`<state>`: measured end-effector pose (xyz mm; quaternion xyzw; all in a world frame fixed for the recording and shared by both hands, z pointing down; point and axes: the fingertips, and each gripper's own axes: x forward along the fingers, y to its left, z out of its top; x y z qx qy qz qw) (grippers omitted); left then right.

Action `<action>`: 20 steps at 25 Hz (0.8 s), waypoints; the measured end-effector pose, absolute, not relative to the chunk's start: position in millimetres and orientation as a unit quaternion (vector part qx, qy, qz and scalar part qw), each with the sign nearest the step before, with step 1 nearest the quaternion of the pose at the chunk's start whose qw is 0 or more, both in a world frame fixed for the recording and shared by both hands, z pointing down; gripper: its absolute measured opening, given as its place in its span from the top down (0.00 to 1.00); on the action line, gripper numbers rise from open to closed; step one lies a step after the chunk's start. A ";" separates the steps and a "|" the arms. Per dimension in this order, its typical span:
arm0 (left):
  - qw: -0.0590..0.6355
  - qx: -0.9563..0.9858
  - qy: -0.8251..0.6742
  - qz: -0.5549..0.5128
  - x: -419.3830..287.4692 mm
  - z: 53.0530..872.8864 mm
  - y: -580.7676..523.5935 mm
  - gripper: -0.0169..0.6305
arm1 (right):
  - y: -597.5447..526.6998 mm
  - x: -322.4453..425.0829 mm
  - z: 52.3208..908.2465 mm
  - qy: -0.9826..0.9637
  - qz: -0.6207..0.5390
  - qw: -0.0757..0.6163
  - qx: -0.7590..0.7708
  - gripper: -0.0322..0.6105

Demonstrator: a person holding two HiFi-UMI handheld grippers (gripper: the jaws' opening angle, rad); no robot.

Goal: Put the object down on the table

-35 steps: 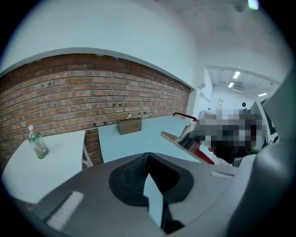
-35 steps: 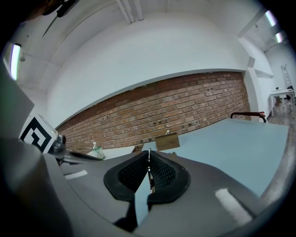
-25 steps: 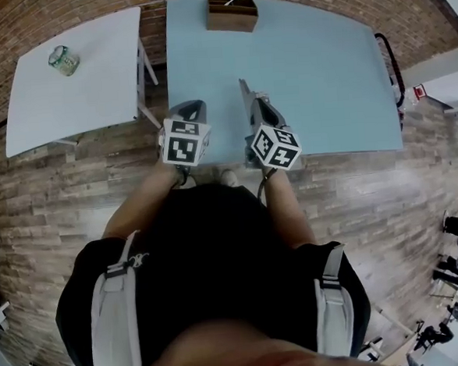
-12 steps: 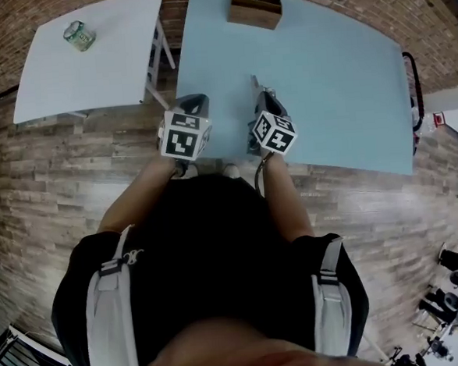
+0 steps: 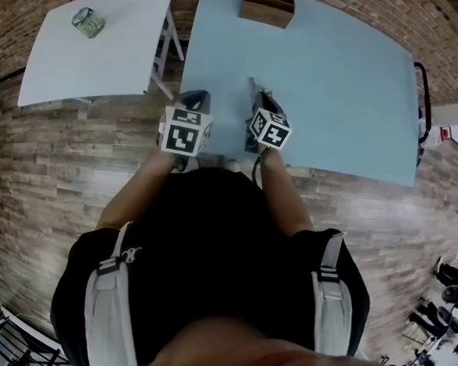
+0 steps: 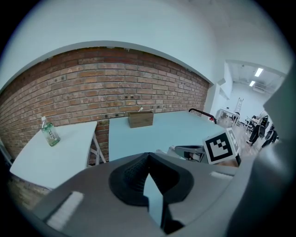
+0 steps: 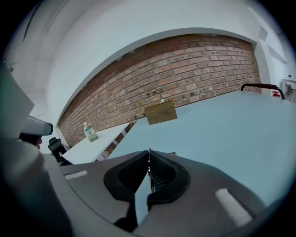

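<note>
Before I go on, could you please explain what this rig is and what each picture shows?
A person stands at a blue table with a hand-held gripper in each hand. Each gripper carries a marker cube as part of the tool.

The head view comes from a camera on the person's head, looking steeply down. The two gripper views come from cameras riding on the tools, looking along their jaws.

The left hand-held gripper is shut and empty. The right hand-held gripper is shut on a thin object. It is seen edge-on, so I cannot tell what it is.

At the table's far edge stands a wooden box with something white sticking out. A bottle stands on a white table to the left.
</note>
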<state>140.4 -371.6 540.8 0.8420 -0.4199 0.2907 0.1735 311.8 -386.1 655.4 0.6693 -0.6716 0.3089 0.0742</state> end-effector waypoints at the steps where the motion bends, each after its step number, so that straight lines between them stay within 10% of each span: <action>1: 0.173 0.841 -0.421 0.291 140.3 540.7 -372.6 0.97 | -386.4 311.6 658.5 -0.671 0.312 0.077 0.668 0.92; 20: 0.153 0.848 -0.410 0.298 150.7 541.8 -375.3 0.97 | -380.4 321.6 689.9 -0.649 0.308 0.150 0.680 0.88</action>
